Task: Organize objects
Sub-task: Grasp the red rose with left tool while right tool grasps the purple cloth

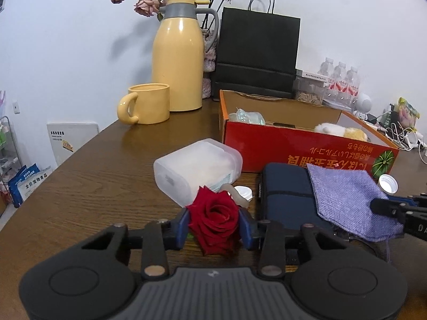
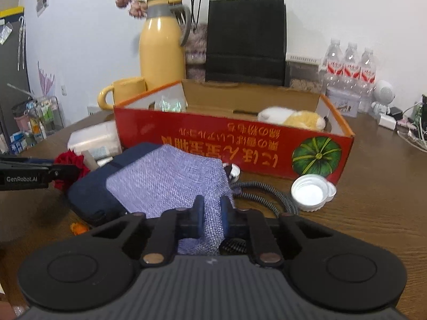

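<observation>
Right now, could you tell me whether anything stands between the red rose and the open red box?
The clear plastic container lies on the table between the red rose, held in the left hand-held gripper, and the red box; lifting over it looks feasible.

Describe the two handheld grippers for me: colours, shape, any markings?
Both look alike: a matte black body with a ribbed grey centre plate, two round black discs at the sides, black linkage bars with metal pivot pins, and dark blue finger pads. The left gripper bears white "GenRobot.AI" lettering on its side, readable in the right wrist view. The right gripper shows no hand or sleeve.
</observation>
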`<control>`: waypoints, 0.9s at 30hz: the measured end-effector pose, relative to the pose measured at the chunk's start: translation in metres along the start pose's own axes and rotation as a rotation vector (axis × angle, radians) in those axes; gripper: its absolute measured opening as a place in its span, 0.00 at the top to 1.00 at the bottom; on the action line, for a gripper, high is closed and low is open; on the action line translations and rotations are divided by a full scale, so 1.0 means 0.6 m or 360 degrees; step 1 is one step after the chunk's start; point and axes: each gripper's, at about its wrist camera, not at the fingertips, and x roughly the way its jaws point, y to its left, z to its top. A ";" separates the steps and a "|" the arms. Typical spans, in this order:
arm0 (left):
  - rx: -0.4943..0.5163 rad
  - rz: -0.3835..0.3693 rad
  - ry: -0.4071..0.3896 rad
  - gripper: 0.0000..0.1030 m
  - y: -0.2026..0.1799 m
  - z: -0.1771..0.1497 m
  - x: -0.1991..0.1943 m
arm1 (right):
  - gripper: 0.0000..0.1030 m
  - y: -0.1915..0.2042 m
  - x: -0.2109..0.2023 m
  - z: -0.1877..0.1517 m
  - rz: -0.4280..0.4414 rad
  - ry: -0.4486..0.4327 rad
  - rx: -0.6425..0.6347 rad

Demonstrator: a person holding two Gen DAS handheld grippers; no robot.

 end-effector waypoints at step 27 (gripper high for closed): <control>0.0125 0.0020 0.0119 0.66 0.001 -0.011 -0.043 | 0.88 -0.019 -0.066 -0.008 0.0031 -0.0193 0.0106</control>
